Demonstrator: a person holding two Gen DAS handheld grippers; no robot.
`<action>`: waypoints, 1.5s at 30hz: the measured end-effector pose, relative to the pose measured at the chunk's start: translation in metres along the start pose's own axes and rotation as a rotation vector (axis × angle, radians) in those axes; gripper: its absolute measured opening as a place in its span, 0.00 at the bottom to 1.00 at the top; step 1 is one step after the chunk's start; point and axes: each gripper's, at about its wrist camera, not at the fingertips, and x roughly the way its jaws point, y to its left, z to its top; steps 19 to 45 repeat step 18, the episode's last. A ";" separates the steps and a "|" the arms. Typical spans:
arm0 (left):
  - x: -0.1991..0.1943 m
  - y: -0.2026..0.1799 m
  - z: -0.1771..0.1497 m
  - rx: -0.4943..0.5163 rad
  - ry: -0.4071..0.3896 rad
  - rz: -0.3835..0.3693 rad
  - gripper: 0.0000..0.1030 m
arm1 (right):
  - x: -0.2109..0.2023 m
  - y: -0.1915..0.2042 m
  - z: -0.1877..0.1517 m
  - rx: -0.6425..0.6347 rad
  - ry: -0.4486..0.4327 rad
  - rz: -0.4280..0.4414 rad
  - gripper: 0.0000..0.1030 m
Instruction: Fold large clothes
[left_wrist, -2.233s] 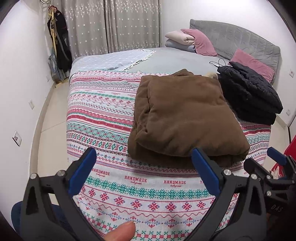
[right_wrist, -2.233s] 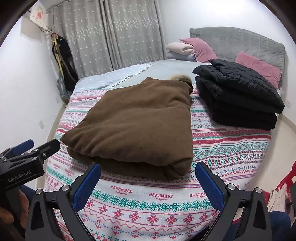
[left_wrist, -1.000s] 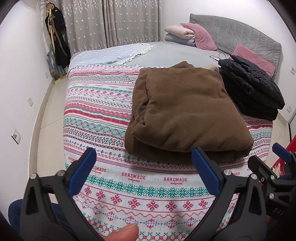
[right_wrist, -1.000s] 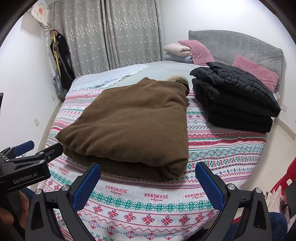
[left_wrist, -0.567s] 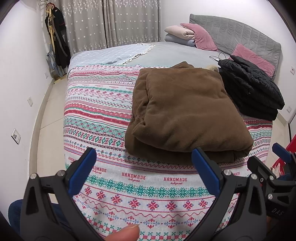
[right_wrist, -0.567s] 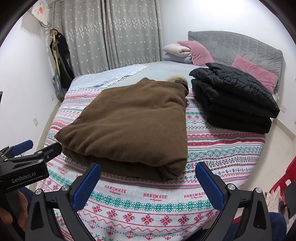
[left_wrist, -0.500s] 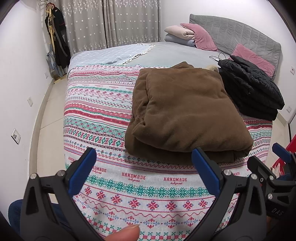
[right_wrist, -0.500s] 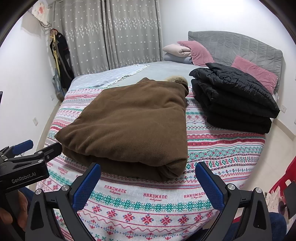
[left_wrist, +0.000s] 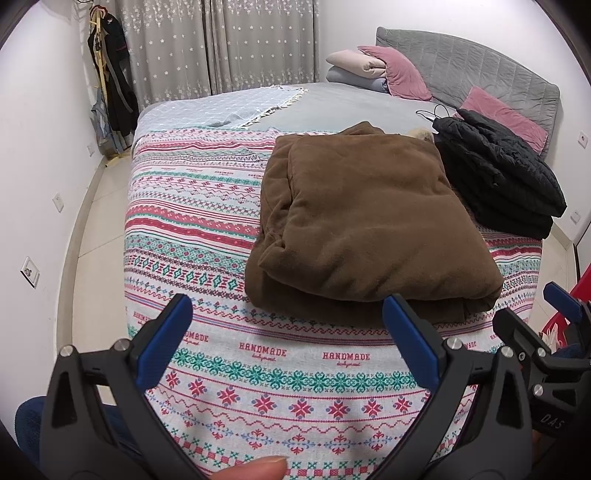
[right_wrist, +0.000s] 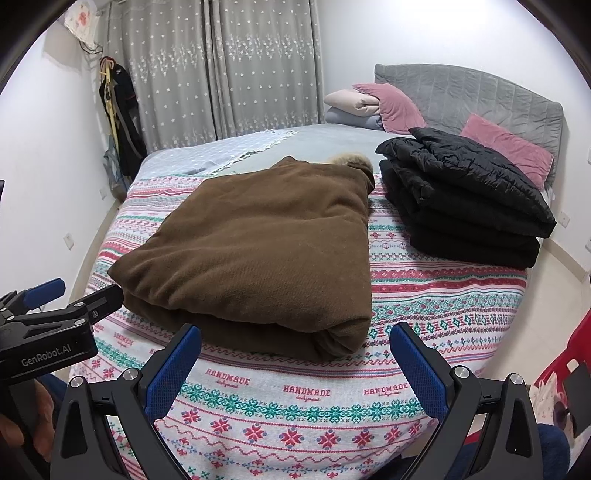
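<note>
"HANDMADE" repeats in red along the near edge of the patterned blanket (right_wrist: 310, 395). "GenRobot.AI" is printed white on the left tongs (right_wrist: 48, 358), at left.

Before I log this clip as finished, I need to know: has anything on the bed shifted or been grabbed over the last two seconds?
Nothing was grabbed or released. Only the cameras drifted slightly early on. The folded brown fleece coat lies as before beside the stacked black puffer jacket on the patterned bedspread. The left gripper and right gripper stay open and empty.
</note>
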 end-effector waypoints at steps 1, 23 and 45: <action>0.000 0.000 0.000 0.001 0.000 -0.001 0.99 | 0.000 -0.001 0.000 0.001 -0.001 -0.001 1.00; -0.003 -0.001 -0.001 0.005 0.004 -0.027 0.99 | -0.001 0.002 -0.001 -0.007 -0.004 -0.009 1.00; -0.003 -0.001 -0.001 0.005 0.004 -0.027 0.99 | -0.001 0.002 -0.001 -0.007 -0.004 -0.009 1.00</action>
